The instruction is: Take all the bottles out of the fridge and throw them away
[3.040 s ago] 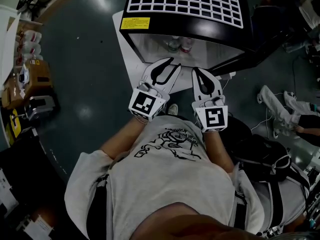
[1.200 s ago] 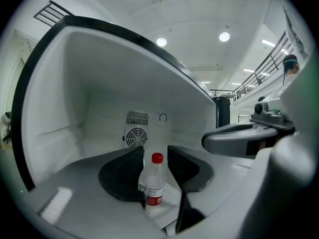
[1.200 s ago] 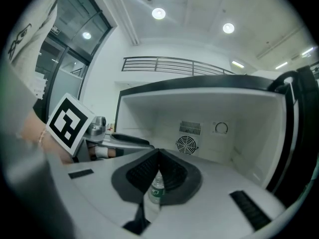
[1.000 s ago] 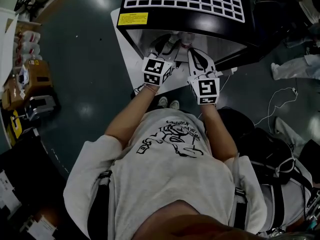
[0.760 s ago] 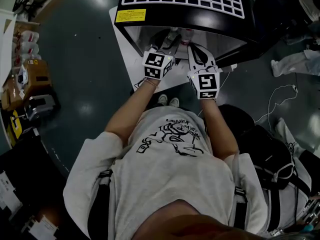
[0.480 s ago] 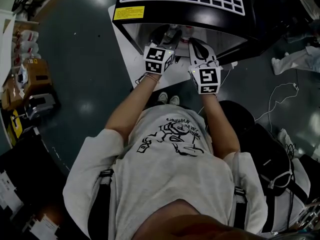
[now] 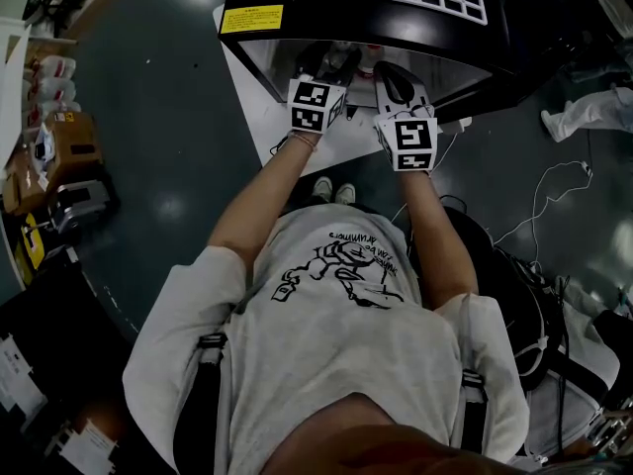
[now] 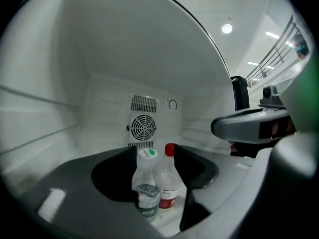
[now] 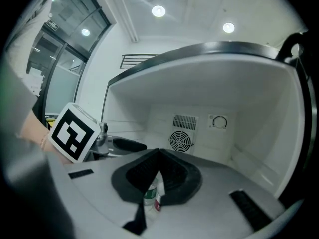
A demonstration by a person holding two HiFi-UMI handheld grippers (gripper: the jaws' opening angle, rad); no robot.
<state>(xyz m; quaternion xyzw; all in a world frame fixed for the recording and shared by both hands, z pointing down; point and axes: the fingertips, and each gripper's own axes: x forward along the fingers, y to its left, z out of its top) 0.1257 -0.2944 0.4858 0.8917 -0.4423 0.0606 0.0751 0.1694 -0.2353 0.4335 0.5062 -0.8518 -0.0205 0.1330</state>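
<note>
A small black fridge stands open in front of me. On its white floor a clear bottle with a green-and-white cap and a red-capped bottle stand side by side, touching. My left gripper reaches into the fridge, its jaws just opened wide. The green-capped bottle shows in the gap between them, with no pad pressing on it. My right gripper is shut and empty at the fridge mouth, to the right of the left one. Both bottles show small below its closed tips.
The fridge's white door hangs open at the left. A fan vent and a dial sit on the back wall. Cables and a black bag lie on the floor at the right, boxes at the left.
Both grippers have moved forward, from in front of the fridge into its opening. The left one's jaws reach inside towards the bottles and stand wider apart.
</note>
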